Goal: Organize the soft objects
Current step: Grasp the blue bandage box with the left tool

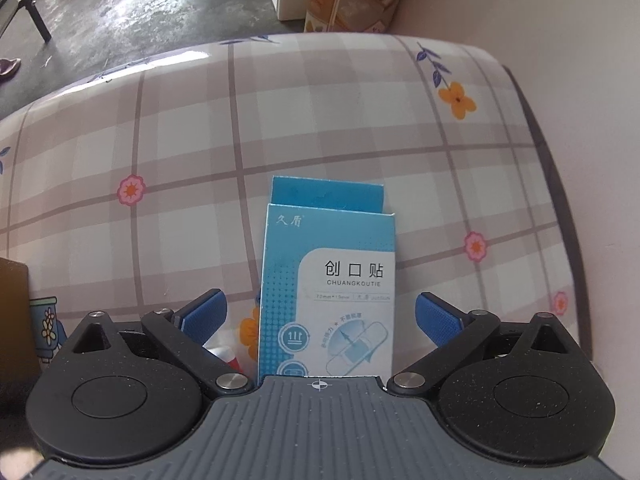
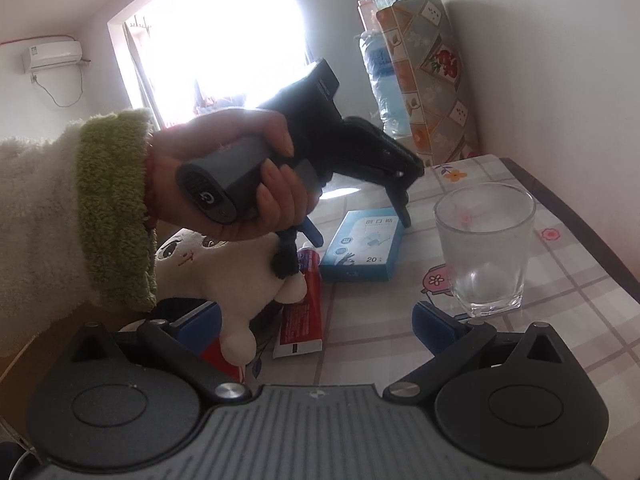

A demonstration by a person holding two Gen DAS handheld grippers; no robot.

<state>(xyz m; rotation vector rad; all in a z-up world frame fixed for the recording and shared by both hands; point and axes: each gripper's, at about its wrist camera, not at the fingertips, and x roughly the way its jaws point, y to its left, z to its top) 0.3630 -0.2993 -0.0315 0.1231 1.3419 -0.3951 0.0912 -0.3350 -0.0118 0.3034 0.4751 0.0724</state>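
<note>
A blue box of adhesive bandages (image 1: 326, 280) lies on the checked tablecloth (image 1: 200, 160), its end flap open. My left gripper (image 1: 320, 314) is open, its blue pads on either side of the box and apart from it. The right wrist view shows the same box (image 2: 362, 246) under the left gripper (image 2: 360, 224), which hovers just above it. A cream plush toy (image 2: 236, 276) lies at the table's left, partly under the hand. My right gripper (image 2: 316, 322) is open and empty, low over the table near the plush toy's leg.
A red toothpaste tube (image 2: 302, 308) lies beside the plush toy. A clear glass (image 2: 486, 252) stands right of the box. A patterned roll (image 2: 432, 80) and a water bottle (image 2: 380, 76) stand at the far wall. A brown box (image 1: 14, 320) sits at the left.
</note>
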